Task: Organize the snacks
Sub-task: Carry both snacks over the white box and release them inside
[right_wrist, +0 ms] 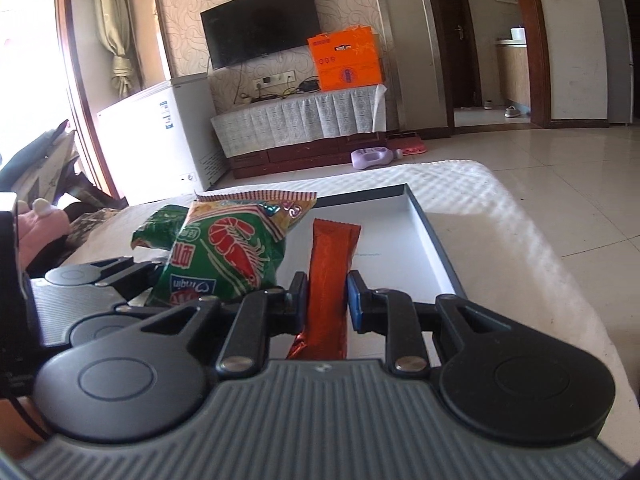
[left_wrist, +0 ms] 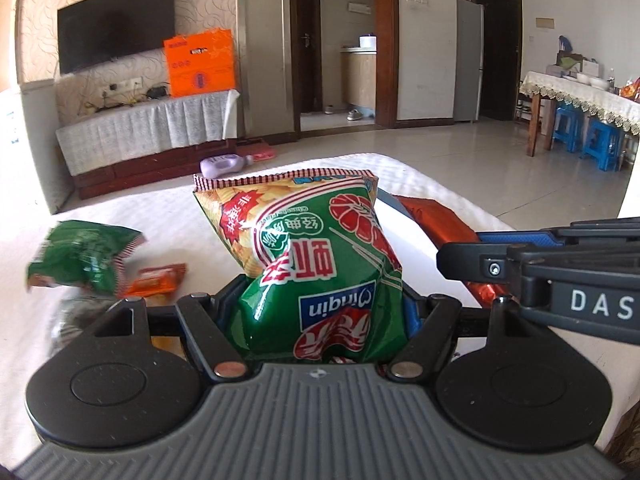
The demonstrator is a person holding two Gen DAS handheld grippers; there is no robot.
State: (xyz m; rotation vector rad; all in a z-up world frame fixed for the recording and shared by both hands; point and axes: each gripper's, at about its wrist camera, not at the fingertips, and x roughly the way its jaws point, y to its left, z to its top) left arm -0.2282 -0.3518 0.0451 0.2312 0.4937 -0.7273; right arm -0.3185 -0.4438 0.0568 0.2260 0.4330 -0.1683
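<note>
Both grippers, left gripper (left_wrist: 320, 304) and right gripper (right_wrist: 328, 300): ribbed grey housing, black round-ended link arms with silver pivot screws, black fingers (right_wrist: 298, 300) with blue pads, white lettering, apparently "DAS", cut off at the frame edge.

- My left gripper (left_wrist: 320, 308), clamped on the green shrimp-chip bag (left_wrist: 316, 264), sat just beside my right gripper (right_wrist: 328, 300) and its orange packet (right_wrist: 332, 280), with little room between.
- The shallow tray (right_wrist: 436, 240) ahead lay bare, open to approach.
- A green packet (left_wrist: 84, 256) and a small orange packet (left_wrist: 156, 280) crowded the left.
- The white surface (right_wrist: 520, 240) right of the tray was free.
</note>
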